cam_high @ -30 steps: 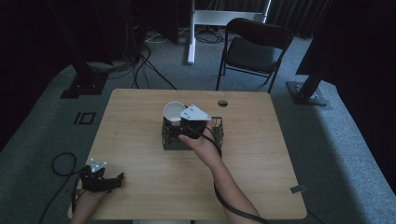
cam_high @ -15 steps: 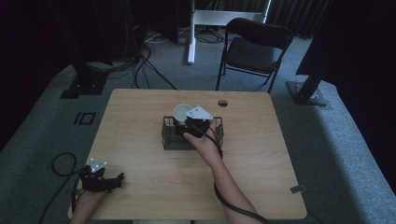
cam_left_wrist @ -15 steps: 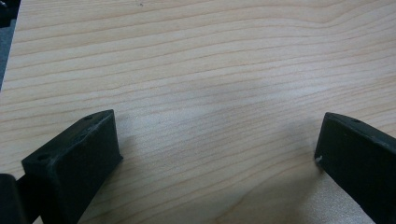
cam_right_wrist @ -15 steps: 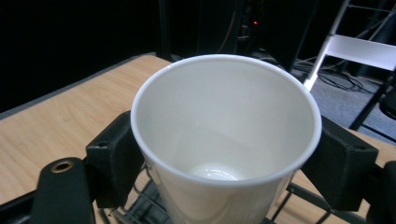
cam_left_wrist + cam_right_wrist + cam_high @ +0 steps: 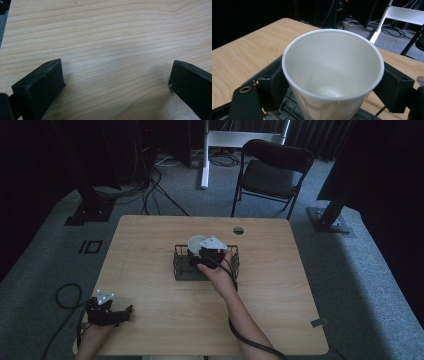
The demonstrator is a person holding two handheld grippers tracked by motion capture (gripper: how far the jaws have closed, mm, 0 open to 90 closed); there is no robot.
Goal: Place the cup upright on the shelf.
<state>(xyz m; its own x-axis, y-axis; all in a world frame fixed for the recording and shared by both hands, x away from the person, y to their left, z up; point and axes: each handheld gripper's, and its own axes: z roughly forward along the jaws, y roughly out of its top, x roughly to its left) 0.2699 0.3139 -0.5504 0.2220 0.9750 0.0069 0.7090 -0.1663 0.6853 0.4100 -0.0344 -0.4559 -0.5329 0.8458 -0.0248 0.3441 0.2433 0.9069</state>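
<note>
Upright, a white paper cup [image 5: 333, 72] sits clamped between the two black fingers of the right gripper [image 5: 206, 251], one finger pressed against each side of its wall, its open mouth showing an empty inside. It is held over the dark wire basket [image 5: 181, 268] standing near the middle of the light wooden surface [image 5: 280, 285]. At the near left corner, well apart, the left gripper [image 5: 106, 311] rests low over bare wood, its fingers [image 5: 40, 85] spread wide and holding nothing.
</note>
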